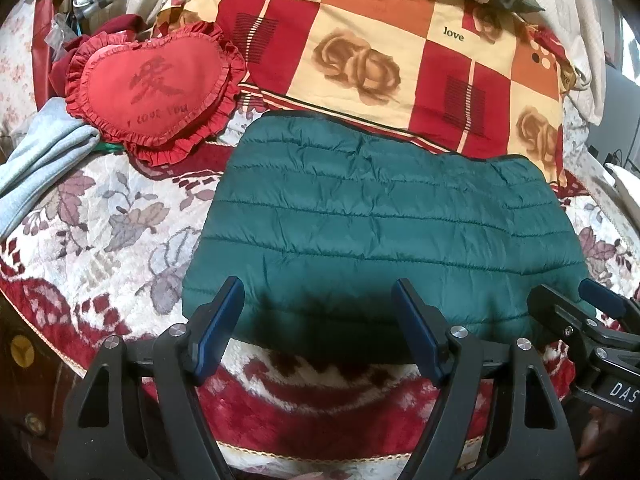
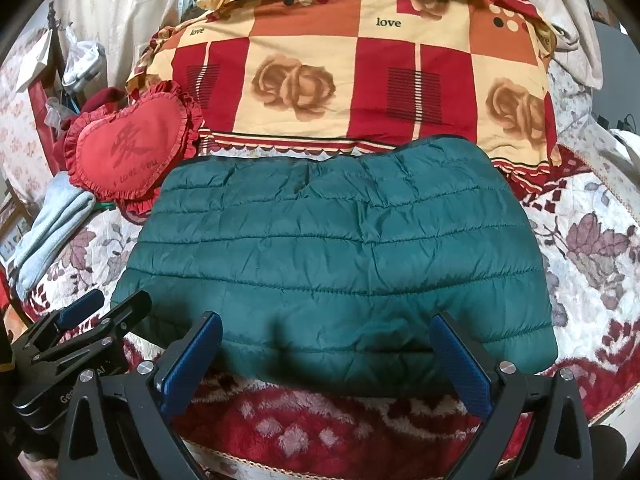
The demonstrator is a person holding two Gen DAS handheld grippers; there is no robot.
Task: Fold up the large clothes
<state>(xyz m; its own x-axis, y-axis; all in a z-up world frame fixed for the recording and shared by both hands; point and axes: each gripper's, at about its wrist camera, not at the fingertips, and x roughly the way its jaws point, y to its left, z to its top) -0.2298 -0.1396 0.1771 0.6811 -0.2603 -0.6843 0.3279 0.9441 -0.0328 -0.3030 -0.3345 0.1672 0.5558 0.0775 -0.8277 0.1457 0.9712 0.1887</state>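
Note:
A teal quilted jacket (image 1: 384, 216) (image 2: 340, 256) lies folded into a flat rectangle on the flowered bedspread (image 1: 100, 220) (image 2: 592, 248). My left gripper (image 1: 318, 292) hovers open above the jacket's near left edge, with nothing between its blue pads. In the right wrist view, my right gripper (image 2: 326, 328) stands open over the near edge toward the right, also holding nothing. Each gripper shows in the other's view: the right gripper (image 1: 568, 300) at the lower right, the left gripper (image 2: 112, 304) at the lower left. Both sit just off the fabric's front edge.
A red heart-shaped frilled cushion (image 1: 156, 84) (image 2: 128, 152) lies left of the jacket. Behind it sits a large checked quilt (image 1: 400, 52) (image 2: 360, 76) printed with roses. Folded pale blue cloth (image 1: 44, 160) (image 2: 48, 224) rests at the far left. Clutter is piled at the back left.

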